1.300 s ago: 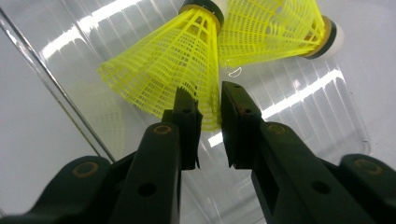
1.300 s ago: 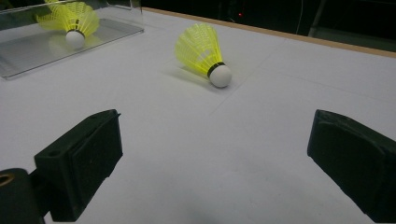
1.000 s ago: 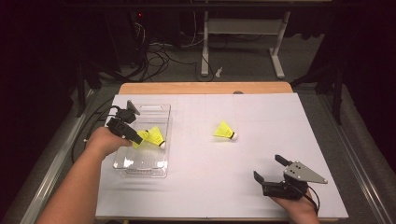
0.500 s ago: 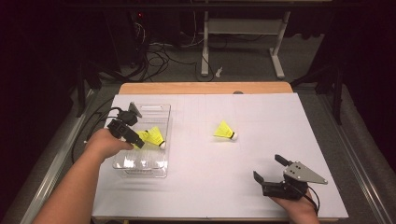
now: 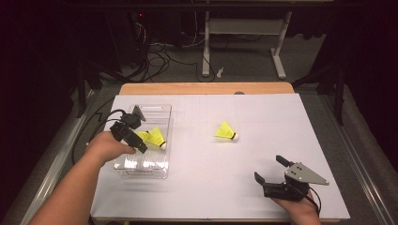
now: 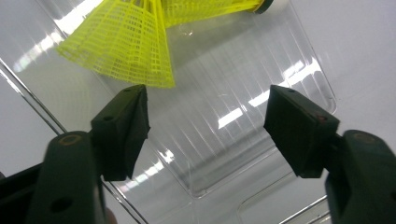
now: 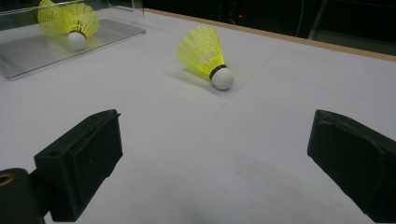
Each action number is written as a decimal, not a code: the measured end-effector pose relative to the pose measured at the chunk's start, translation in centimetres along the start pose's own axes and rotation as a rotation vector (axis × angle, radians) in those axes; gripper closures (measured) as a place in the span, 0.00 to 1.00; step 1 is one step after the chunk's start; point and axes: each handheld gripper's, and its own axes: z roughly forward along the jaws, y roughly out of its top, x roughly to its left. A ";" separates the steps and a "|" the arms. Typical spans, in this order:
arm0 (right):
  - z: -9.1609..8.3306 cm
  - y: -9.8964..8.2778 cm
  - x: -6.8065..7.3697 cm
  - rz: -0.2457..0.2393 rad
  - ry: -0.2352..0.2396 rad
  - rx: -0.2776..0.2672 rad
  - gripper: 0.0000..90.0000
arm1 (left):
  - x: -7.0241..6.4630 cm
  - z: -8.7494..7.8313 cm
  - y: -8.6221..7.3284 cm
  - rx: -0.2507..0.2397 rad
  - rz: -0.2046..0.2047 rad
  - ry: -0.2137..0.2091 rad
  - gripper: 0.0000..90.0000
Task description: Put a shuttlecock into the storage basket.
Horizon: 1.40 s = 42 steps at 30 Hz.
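Covering most of the table [image 5: 206,187], the white sheet carries a clear plastic box [image 5: 162,112] near its left edge, two yellow shuttlecocks [image 5: 152,137] inside, and a third shuttlecock [image 5: 226,131] loose mid-sheet. Left gripper [image 5: 138,146] hangs over the box, jaws just opening and gripping nothing; right gripper [image 5: 272,169] rests near the front-right corner, jaws wide apart and empty.

— Inside the clear plastic box [image 5: 143,161], toward its middle?
— 2 yellow shuttlecocks [image 5: 154,137], mesh skirts overlapping, lying on their sides; 1 white cork visible at the right wall, pointing right.
— Seen closer?
— Net skirts [image 6: 122,44] flared wide, resting on the glossy transparent floor.
— And out on the white table sheet?
— A 3rd yellow shuttlecock [image 5: 225,131], well apart from the box, tipped over, skirt up-left, white cork [image 7: 222,78] with black band down-right, touching the sheet.
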 end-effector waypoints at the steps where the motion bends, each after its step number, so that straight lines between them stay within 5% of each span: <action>1: 0.0 0.0 0.0 0.000 0.000 0.000 0.04 | -0.1 0.0 0.0 0.003 0.001 -0.005 0.32; 23: 0.1 0.0 0.1 -0.002 0.002 0.003 0.04 | -2.0 -0.4 0.4 0.005 0.055 -0.093 0.01; 42: 0.1 0.1 0.2 -0.010 0.000 0.001 0.04 | -5.1 -1.1 0.8 -0.018 0.115 -0.071 0.01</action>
